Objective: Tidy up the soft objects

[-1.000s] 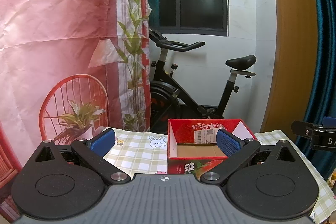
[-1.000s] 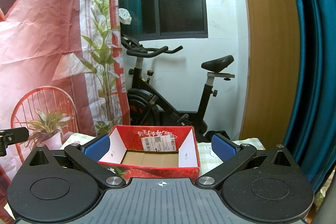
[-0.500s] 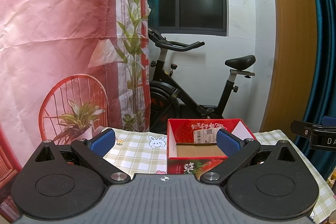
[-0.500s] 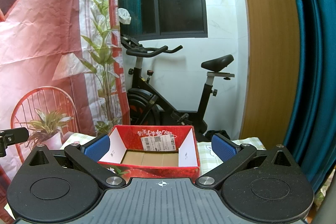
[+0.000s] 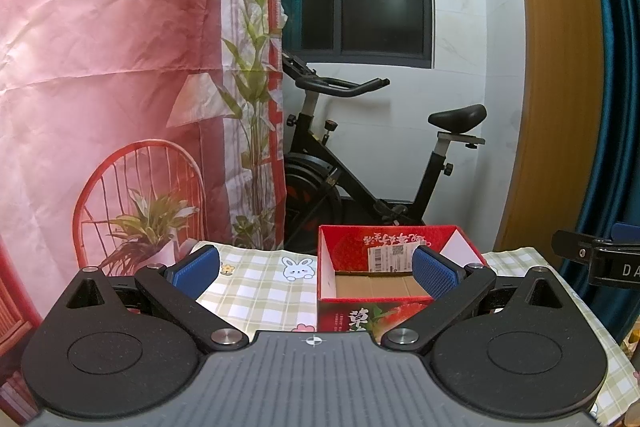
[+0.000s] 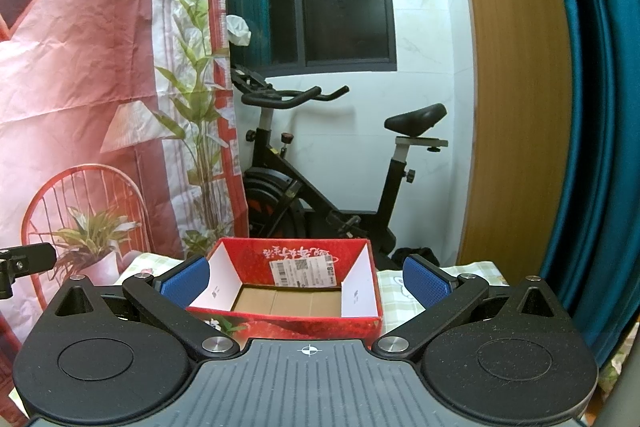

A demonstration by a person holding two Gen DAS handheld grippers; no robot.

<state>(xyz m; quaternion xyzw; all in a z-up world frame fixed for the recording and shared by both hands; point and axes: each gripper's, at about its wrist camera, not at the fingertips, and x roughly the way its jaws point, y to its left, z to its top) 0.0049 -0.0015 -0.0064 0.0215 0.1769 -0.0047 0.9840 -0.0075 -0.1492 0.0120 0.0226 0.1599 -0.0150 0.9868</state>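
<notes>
You are holding both grippers — left gripper (image 5: pixel 316 273) and right gripper (image 6: pixel 306 279) — spread wide and empty over the bare red box (image 6: pixel 288 291); nothing has shifted, and no soft objects are showing yet.

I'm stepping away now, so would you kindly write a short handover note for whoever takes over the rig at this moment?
Left gripper: open, holding nothing, raised above the table, with the red box ahead and slightly to its right.
Right gripper: open, holding nothing, pointed straight at the box.
Red box: stands open-topped on the checked tablecloth; its cardboard floor is bare, nothing inside.
Soft objects: none visible in either wrist view, so their location cannot be told from here.
Done: nothing packed yet.
Left: find the soft items, pick them up and probably put them in the box.
</notes>
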